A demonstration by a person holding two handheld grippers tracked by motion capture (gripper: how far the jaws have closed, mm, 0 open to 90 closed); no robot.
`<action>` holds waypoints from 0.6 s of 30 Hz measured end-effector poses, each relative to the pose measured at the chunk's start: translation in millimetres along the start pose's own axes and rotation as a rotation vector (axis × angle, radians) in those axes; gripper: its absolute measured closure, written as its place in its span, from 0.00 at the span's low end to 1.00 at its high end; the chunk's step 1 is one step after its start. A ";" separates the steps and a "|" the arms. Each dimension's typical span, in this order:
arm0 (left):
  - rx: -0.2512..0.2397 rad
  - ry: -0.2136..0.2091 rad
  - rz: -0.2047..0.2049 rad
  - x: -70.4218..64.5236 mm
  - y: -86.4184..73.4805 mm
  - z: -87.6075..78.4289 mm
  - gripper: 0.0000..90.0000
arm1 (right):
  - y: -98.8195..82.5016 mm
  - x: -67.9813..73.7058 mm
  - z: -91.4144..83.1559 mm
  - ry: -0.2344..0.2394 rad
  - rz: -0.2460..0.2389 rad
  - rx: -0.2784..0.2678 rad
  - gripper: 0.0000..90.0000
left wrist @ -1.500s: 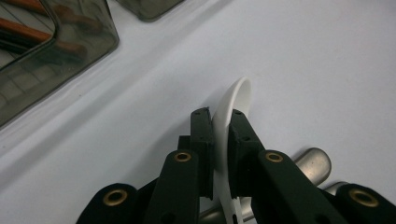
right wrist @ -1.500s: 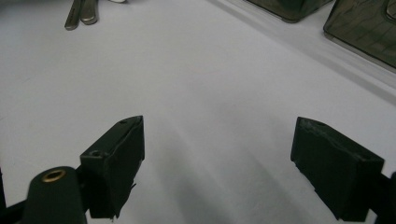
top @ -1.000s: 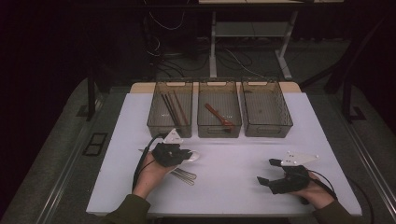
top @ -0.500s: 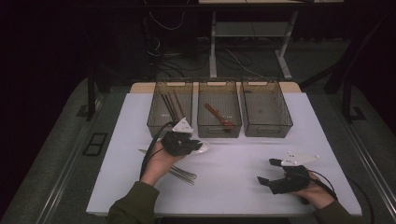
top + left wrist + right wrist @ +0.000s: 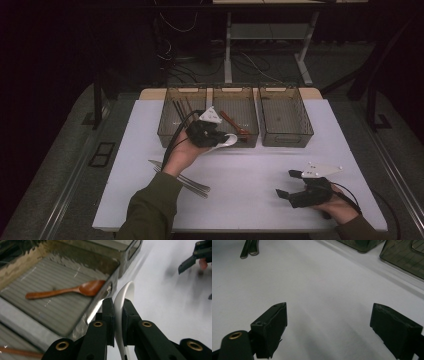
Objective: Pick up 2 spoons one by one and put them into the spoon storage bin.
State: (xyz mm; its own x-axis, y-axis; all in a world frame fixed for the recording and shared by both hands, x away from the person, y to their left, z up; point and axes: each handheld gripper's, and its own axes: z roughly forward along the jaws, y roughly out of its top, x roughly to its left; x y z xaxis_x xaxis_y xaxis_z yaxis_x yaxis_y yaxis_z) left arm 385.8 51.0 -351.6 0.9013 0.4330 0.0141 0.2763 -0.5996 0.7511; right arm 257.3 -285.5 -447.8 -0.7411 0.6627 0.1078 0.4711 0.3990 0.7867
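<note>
- The left gripper (image 5: 118, 315) has its fingers clamped on the handle of a white spoon (image 5: 124, 297), held in the air at the near rim of the middle bin (image 5: 235, 131).
- A wooden spoon (image 5: 67, 290) already lies in that bin, so by my judgement the white one belongs beside it; the left bin (image 5: 180, 120) holds dark sticks.
- To do it well: carry the bowl end fully past the rim, lower it close to the bin floor, keep it level, then let go, so it neither bounces nor lands on the wall.
- The right gripper (image 5: 290, 185) rests on the white surface (image 5: 250, 175), fingers wide apart and holding nothing.
- Metal cutlery (image 5: 182, 178) waits on the surface near the left forearm.
- No brand, label or writing can be read anywhere.
</note>
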 end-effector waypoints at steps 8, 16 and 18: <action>-0.011 -0.010 0.039 10.8 27.5 17.4 0.91 | -0.3 -0.1 -0.5 0.000 0.001 -0.004 0.16; -0.032 -0.012 0.066 27.2 49.4 36.3 0.91 | -0.6 -0.9 -1.2 -0.003 0.001 -0.005 0.16; -0.026 -0.012 0.072 30.1 52.9 42.8 0.91 | -0.7 -1.0 -1.3 -0.002 0.000 -0.006 0.16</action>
State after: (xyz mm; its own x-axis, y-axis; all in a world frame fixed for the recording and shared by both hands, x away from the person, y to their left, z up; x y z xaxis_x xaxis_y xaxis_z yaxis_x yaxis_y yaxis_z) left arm 441.7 3.5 -339.6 0.9224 0.3812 0.0613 0.2018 -0.6112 0.7653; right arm 257.0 -287.3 -447.7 -0.7402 0.6638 0.1072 0.4687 0.3950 0.7901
